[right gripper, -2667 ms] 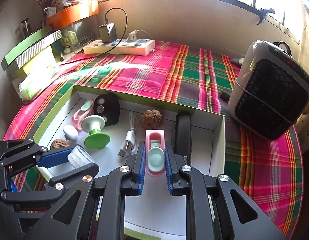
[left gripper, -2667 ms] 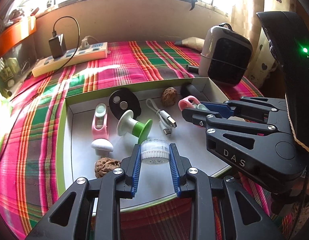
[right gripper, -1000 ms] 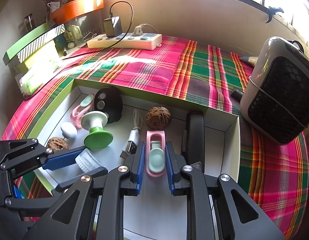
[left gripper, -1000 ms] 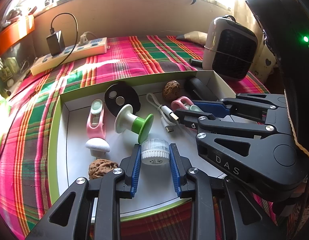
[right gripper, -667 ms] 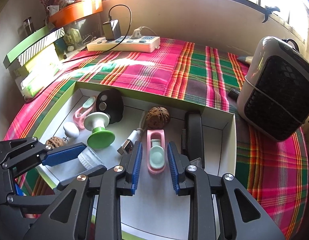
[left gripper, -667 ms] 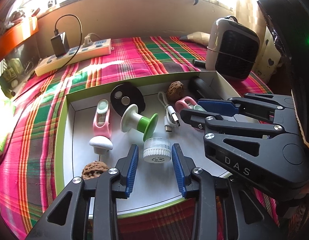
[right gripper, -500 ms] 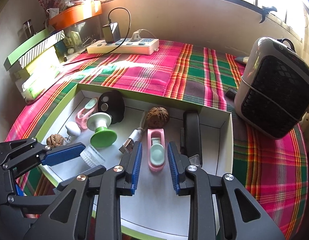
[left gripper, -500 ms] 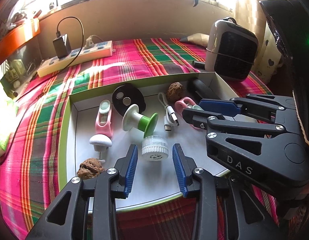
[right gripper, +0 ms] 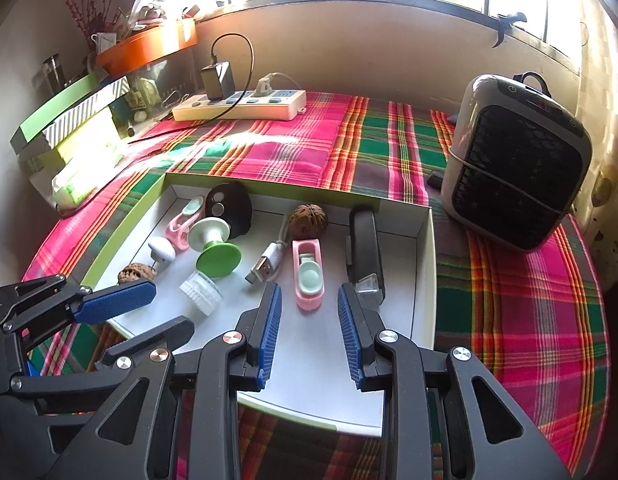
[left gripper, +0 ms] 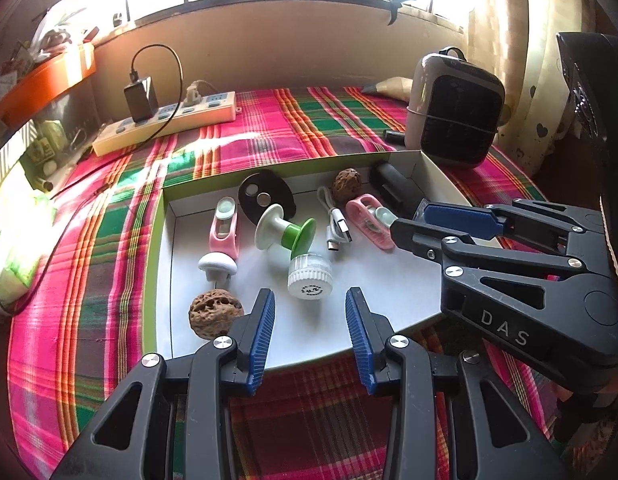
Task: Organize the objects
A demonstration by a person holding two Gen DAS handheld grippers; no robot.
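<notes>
A white box with a green rim lies on the plaid cloth. In it a white ridged cap lies just ahead of my left gripper. That gripper is open, and its blue pads stand clear on either side of the cap. In the right wrist view a pink clip with a mint pad rests on the box floor. My right gripper is open there too, its tips beside the clip's near end without touching it. Each gripper also shows in the other's view: the right gripper and the left gripper.
The box also holds a green-and-white spool, a USB cable, two walnuts, a second pink clip, a black oval piece and a black stapler-like object. A small heater stands at the right, a power strip at the back.
Both grippers have opened and let go, the left of the white cap, the right of the pink clip. Both have drawn back and slightly up; the two things stay in the box.
</notes>
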